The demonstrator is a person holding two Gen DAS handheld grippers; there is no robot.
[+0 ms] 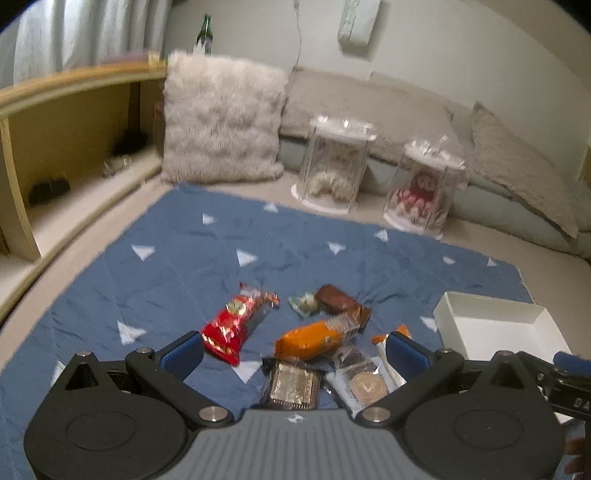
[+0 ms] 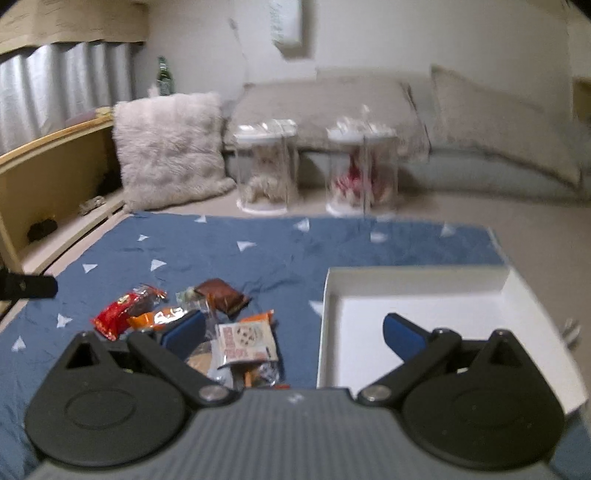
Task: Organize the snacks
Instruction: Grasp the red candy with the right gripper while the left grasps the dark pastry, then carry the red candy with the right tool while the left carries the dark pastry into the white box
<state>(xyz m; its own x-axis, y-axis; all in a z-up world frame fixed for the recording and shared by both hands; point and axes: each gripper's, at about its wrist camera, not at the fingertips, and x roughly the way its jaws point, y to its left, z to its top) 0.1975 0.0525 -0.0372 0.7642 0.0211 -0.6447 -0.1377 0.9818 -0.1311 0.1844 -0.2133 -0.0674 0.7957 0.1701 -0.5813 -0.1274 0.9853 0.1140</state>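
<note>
A heap of wrapped snacks lies on a blue cloth (image 1: 177, 266): a red packet (image 1: 232, 328), an orange packet (image 1: 310, 339), a brown bar (image 1: 340, 301), a clear-wrapped wafer (image 1: 293, 384) and a white cookie packet (image 1: 364, 386). My left gripper (image 1: 295, 354) hovers open just over the near end of the heap, holding nothing. To the right stands an empty white box (image 2: 424, 314). My right gripper (image 2: 293, 334) is open and straddles the box's left wall; the cookie packet (image 2: 245, 339) lies between its fingers, lower down. The red packet (image 2: 118, 314) and brown bar (image 2: 221, 293) lie further left.
Two clear display cases with dolls (image 1: 336, 166) (image 1: 421, 188) stand beyond the cloth. A furry cushion (image 1: 221, 118) leans at the back left, beside a wooden shelf (image 1: 74, 122). Grey cushions (image 2: 498, 122) line the back wall. A green bottle (image 1: 205, 35) stands on the shelf top.
</note>
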